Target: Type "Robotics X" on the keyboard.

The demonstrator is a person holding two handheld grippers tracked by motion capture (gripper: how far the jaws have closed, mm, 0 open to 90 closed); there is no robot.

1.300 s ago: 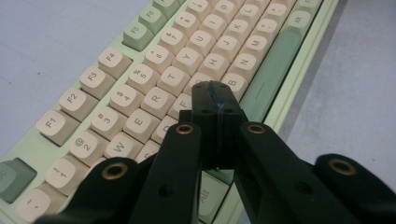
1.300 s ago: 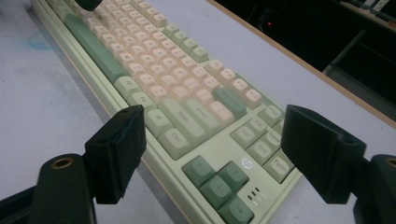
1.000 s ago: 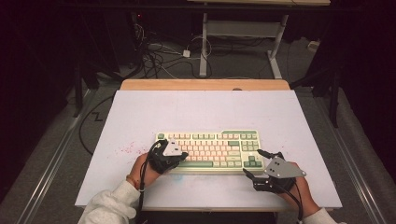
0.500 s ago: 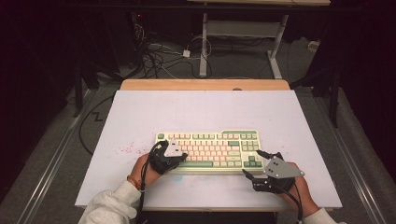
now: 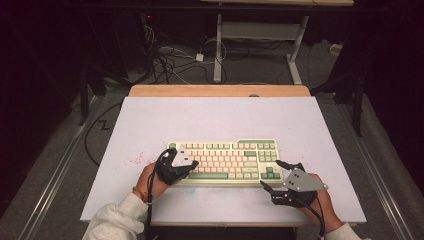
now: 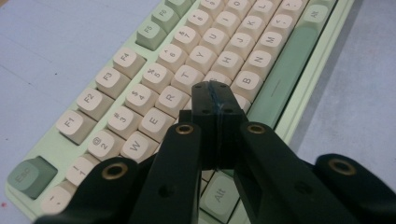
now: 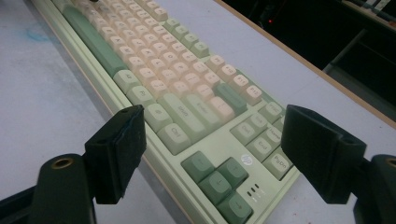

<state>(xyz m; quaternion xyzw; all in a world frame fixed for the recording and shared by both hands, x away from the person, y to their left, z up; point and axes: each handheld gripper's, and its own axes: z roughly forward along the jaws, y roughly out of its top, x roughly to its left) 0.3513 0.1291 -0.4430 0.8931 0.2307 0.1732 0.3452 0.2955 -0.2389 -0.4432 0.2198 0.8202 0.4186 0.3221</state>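
A pale green keyboard [image 5: 235, 155] with cream and green keys lies on the white table top, near its front edge. My left gripper [image 5: 192, 164] is shut with nothing between its jaws. Its joined tips [image 6: 215, 95] hang over the cream letter keys of the keyboard [image 6: 154, 70], just beyond the R and T keys; whether they touch a key I cannot tell. My right gripper [image 5: 270, 173] is open at the right front corner of the keyboard. In the right gripper view its wide-apart jaws [image 7: 214, 140] frame the arrow keys of the keyboard [image 7: 187, 93], and nothing lies between them.
The white table top [image 5: 220, 117] has a wooden strip [image 5: 220, 90] along its far edge. Faint red specks [image 5: 132, 161] mark the surface left of the keyboard, and a blue smear [image 5: 192, 190] lies in front of it. Cables and desk legs [image 5: 218, 45] stand on the dark floor beyond.
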